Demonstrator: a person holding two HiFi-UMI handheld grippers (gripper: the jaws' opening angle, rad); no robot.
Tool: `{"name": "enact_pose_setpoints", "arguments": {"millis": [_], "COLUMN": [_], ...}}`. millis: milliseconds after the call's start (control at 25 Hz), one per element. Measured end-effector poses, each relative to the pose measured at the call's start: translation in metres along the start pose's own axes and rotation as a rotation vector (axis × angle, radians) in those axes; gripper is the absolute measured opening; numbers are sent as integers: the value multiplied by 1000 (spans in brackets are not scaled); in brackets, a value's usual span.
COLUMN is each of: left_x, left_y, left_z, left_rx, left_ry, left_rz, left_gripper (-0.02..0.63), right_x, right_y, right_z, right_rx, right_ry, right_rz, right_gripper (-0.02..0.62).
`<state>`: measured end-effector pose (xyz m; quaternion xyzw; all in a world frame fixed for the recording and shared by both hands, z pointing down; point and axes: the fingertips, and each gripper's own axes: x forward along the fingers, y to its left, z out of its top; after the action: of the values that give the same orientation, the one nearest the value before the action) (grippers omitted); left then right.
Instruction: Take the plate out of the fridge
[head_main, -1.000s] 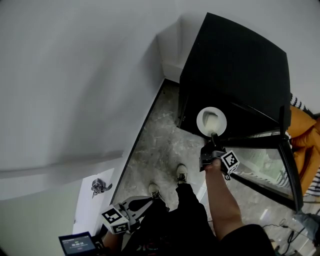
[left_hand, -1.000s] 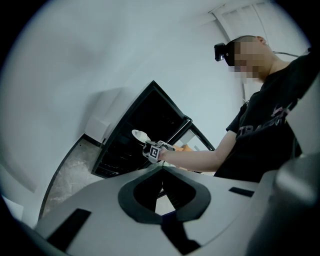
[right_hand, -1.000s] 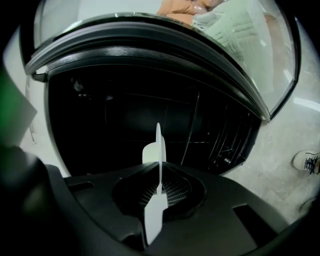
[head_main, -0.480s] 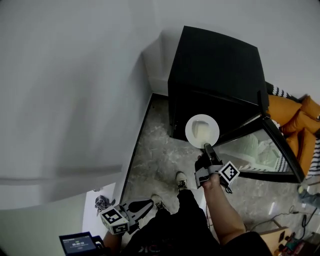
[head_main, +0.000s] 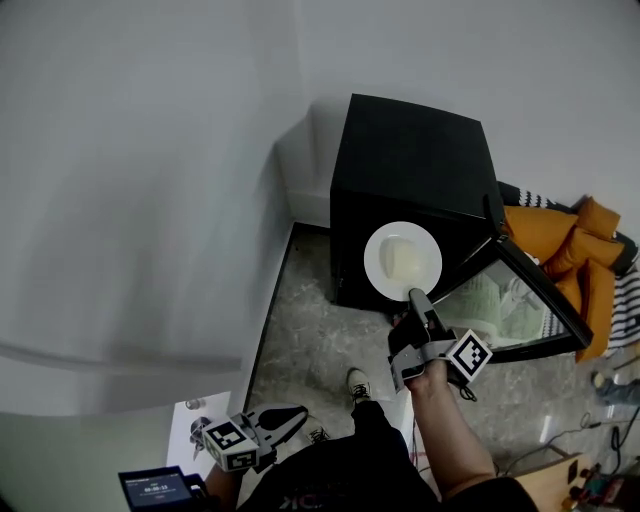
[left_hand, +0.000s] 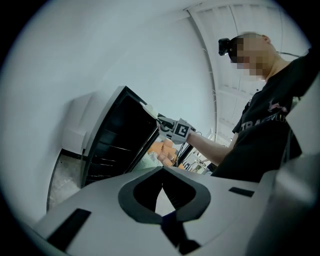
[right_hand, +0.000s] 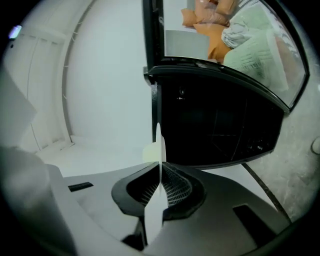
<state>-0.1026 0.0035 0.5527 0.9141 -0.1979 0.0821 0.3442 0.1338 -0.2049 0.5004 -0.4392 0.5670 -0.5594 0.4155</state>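
Plate (head_main: 402, 262) was clamped by its near edge in the right gripper (head_main: 416, 296), sticking out past the jaws, outside the open black fridge (head_main: 410, 160) and in front of it. Left gripper (head_main: 298, 413) hung low, jaws closed, empty.

Plain white walls (head_main: 150, 150) meet in a corner near the top of the head view. A dark skirting strip (head_main: 268, 300) runs along the foot of the left wall, edging a grey marbled floor (head_main: 310, 310). Orange cushions (head_main: 575, 250) lie at the right, with striped cloth (head_main: 626, 292) just beside them.
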Motion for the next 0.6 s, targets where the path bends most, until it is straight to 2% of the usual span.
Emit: {"name": "enact_pose_setpoints", "arguments": {"millis": [200,440,600], "left_x": [0,18,1], "left_y": [13,22,6], "left_z": [4,40,30], "left_rx": [13,10,14], "left_ry": [-29,-28,-75], "left_rz": [-10,7,15], "left_gripper": [4,5,5], "right_x": [25,79,79], "right_y": [40,60,64], "right_z": [14,66,65], "right_rx": [-58,-60,-38], "right_ry": [-33,-113,-155], "right_rz": [35,-37,-82], "right_gripper": [18,18,18]}}
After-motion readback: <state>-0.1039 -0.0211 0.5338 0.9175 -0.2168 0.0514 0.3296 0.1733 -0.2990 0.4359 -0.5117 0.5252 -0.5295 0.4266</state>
